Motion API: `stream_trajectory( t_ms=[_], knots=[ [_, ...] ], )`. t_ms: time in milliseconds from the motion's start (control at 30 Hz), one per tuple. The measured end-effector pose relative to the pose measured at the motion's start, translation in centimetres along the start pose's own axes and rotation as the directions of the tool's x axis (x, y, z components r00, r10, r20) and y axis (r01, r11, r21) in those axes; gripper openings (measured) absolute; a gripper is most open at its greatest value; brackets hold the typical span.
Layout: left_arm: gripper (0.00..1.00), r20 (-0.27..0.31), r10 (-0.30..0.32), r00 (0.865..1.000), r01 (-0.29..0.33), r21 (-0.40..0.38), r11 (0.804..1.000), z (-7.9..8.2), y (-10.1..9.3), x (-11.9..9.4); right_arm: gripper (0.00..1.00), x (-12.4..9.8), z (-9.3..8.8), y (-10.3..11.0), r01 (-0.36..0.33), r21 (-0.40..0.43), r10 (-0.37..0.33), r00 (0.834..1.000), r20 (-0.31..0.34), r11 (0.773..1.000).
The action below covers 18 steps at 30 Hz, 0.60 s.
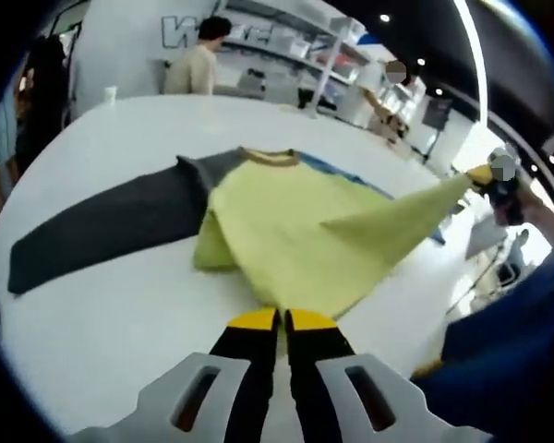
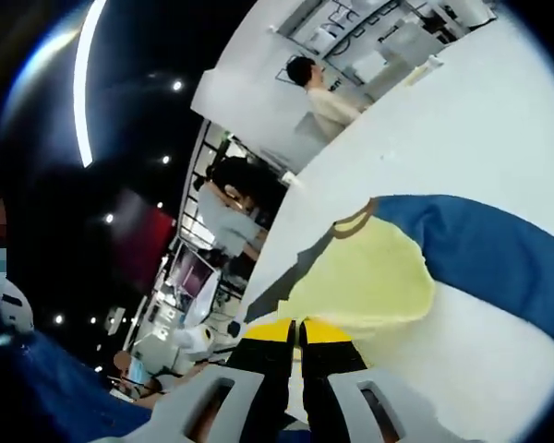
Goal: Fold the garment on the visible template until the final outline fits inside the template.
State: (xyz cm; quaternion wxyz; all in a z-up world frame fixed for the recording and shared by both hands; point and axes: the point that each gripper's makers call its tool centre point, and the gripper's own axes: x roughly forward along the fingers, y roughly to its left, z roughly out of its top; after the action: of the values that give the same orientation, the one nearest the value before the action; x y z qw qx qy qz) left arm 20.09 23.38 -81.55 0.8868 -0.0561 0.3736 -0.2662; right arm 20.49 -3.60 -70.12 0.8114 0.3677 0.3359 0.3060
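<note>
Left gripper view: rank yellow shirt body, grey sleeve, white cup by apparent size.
1. Yellow shirt body
2. Grey sleeve, clearly smaller in area
3. White cup, tiny, though it sits farthest from the camera

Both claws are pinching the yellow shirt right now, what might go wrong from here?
1. The right claw holds one corner of the yellow shirt lifted off the white table; pulling further may drag it crooked over the blue template.
2. The dark sleeve lies spread far out and may stay outside.

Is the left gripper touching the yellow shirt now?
Touching. In the left gripper view, the left gripper has its jaws shut on the hem of the yellow shirt, with no gap between them.
</note>
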Motion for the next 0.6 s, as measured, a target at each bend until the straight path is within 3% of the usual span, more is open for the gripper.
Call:
stream_trajectory(
  t_ms=[233,300,600],
  knots=[
    [0.01,-0.013,-0.004,1.000,0.004,-0.016,1.000,-0.9,-0.5,-0.8,0.00,-0.6,-3.0,-0.9,0.019,0.014,-0.019,0.999,-0.034,1.000],
    [0.01,-0.012,0.002,1.000,-0.002,-0.017,1.000,-1.2,-0.2,-1.0,0.00,-0.7,-4.6,-1.6,0.048,-0.006,-0.048,0.996,-0.073,0.999],
    [0.01,-0.026,0.013,1.000,-0.014,-0.017,1.000,-1.8,0.1,-1.3,0.00,-0.6,-7.1,-3.3,0.079,-0.045,-0.084,0.988,-0.126,0.996]
  ],
)
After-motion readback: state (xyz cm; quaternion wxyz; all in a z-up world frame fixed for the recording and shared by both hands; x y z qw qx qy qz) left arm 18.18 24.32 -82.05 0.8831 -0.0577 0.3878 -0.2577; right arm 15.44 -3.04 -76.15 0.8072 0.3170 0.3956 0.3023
